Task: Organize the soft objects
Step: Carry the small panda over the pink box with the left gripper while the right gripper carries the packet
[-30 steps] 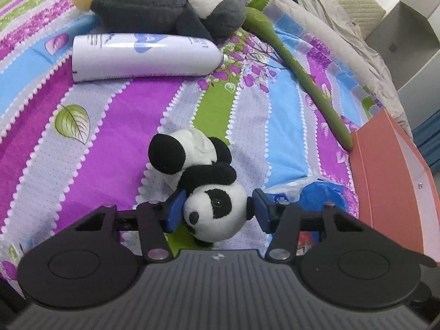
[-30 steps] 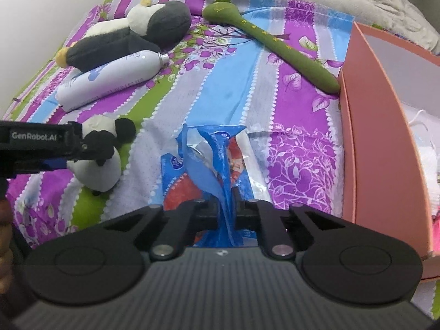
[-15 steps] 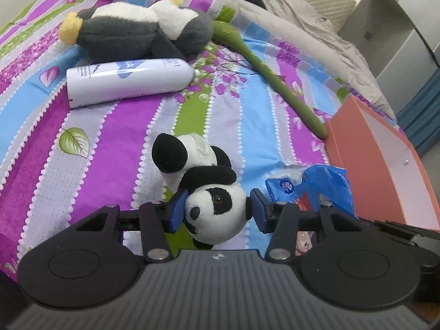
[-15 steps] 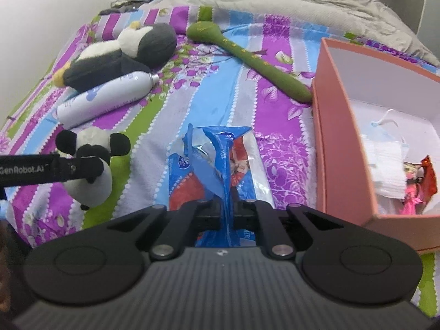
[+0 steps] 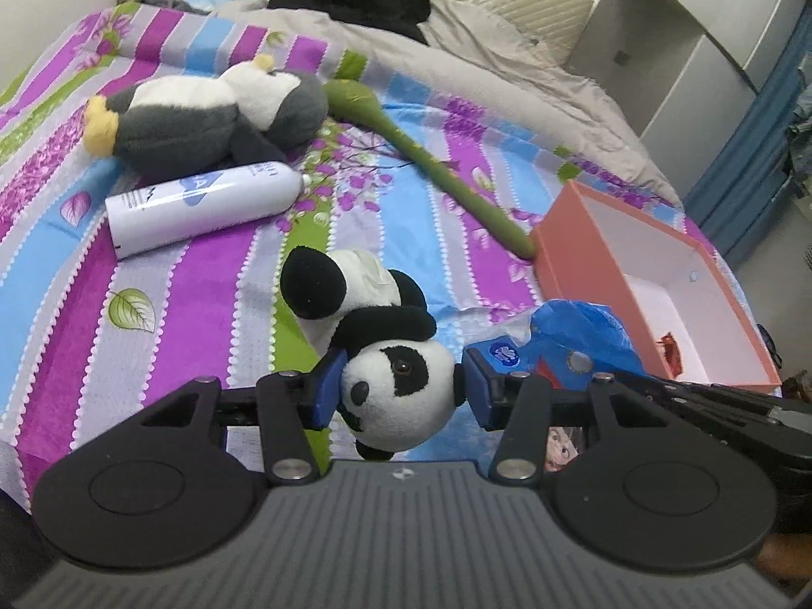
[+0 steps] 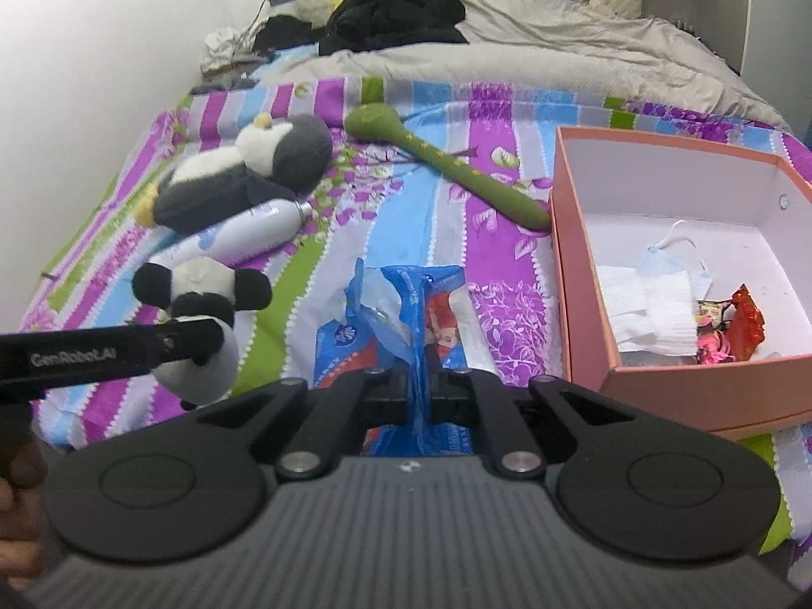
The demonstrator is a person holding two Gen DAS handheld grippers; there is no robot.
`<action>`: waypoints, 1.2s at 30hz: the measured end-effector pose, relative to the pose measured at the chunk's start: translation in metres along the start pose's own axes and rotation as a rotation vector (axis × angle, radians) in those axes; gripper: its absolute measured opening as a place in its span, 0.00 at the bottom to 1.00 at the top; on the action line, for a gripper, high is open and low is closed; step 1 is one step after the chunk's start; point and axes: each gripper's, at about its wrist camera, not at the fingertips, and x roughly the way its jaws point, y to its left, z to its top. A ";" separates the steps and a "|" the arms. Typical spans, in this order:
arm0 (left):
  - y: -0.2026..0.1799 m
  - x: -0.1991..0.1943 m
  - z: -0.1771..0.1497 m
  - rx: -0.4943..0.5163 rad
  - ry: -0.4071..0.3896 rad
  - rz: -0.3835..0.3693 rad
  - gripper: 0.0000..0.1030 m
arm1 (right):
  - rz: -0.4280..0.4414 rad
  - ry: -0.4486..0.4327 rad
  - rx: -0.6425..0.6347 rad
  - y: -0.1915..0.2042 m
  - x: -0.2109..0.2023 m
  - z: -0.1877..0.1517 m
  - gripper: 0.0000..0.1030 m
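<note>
The striped bedspread (image 5: 213,299) sits lower beneath both tools than it did a second ago, and more of the bed's far end shows — grey quilt (image 6: 558,35), black clothes (image 6: 396,10), headboard. Both grippers have come up off it with their loads.

Ahead and to the right of the right gripper (image 6: 419,396), the pink box (image 6: 583,304) is now seen from above, its white floor showing a face mask, tissues and red wrappers; earlier only its outer wall showed. In the left view the box (image 5: 588,264) lies ahead to the right.

Far ahead and left of both tools, the grey penguin plush (image 5: 203,122), the white spray can (image 5: 203,205) just nearer than it, and the long green plush snake (image 5: 441,167) lie where they did.

The left gripper (image 5: 401,385) stays clamped on the panda plush (image 5: 396,385), blue pads pressing either side of its head, the body hanging forward off the bedspread. From the right view the panda (image 6: 198,314) hangs at the left, clear of the cover it rested on before.

The right gripper remains pinched together on a fold of the blue plastic packet (image 6: 396,325), which trails forward from the fingers — lifted, no longer flat.
</note>
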 end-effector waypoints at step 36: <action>-0.166 -0.015 -0.004 0.278 0.039 -0.280 0.54 | -0.242 -0.184 0.191 -0.094 -0.122 -0.014 0.06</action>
